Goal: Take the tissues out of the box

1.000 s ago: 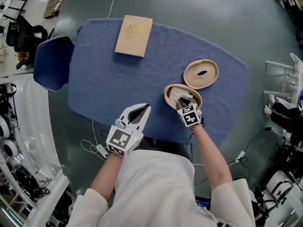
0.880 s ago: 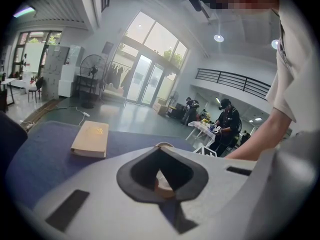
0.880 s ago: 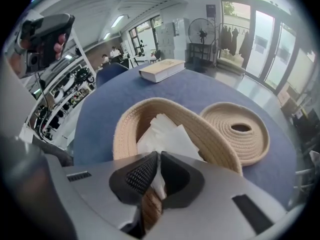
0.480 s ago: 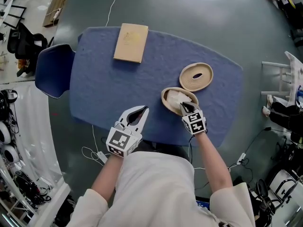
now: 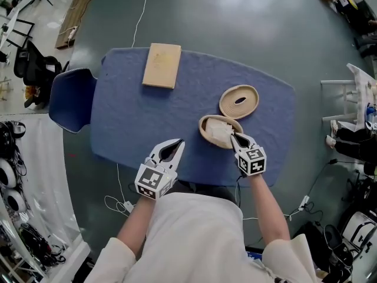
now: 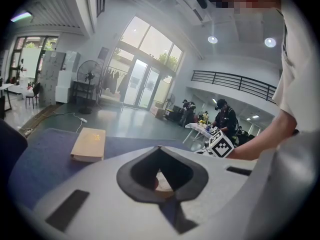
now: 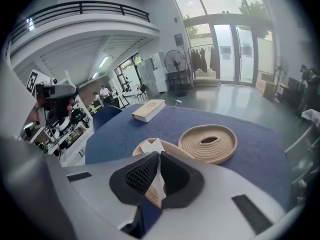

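Backing off the one woven box (image 5: 204, 131), the right hand-held gripper (image 5: 234, 137) pinches the tissue (image 5: 219, 130) at its 11 o'clock. One lid (image 5: 239, 101) lies beyond; the left hand-held gripper (image 5: 178, 141) is pressed together.

right tool (image 5: 234, 137) drawn back from box (image 5: 204, 128), tissue (image 5: 220, 131) now pinched

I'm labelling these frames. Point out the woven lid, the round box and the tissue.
woven lid (image 5: 227, 105), head view, coiled surface left of its slot.
round box (image 5: 202, 128), head view, its left rim.
tissue (image 5: 220, 130), head view, white sheet inside the box.
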Available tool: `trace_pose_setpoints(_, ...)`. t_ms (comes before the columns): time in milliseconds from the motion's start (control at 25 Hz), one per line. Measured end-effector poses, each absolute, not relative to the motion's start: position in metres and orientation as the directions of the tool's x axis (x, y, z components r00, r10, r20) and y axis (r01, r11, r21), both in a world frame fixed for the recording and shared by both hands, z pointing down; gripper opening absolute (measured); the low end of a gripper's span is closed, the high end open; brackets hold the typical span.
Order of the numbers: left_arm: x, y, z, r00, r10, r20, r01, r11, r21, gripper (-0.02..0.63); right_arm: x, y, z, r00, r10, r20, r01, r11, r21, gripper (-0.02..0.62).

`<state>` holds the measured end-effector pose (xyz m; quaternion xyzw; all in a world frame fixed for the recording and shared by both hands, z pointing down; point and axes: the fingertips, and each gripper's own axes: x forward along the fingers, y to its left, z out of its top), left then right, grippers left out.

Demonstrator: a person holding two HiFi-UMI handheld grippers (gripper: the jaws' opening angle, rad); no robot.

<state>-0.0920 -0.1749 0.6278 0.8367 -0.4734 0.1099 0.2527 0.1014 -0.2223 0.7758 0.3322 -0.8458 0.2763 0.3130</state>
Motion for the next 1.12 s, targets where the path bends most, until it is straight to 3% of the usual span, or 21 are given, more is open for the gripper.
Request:
trace_pose_setpoints(320, -0.089, -0.171, 0.605, 0.541, -0.747, 0.387, -0.84, -0.46, 0.286, 0.008, 0.114, -0.217, 0.733, -0.611, -0.461, 0.643, -0.74, 0.622, -0.257, 0.041)
trace_pose_setpoints(1120, -0.091, -0.171, 0.519, 0.55, -0.78, 0.3, -0.835, -0.501, 0.229, 0.008, 0.17, -0.209, 0.524, -0.587, -0.732, 0.346, -0.809, 0.542, -0.228, 0.041)
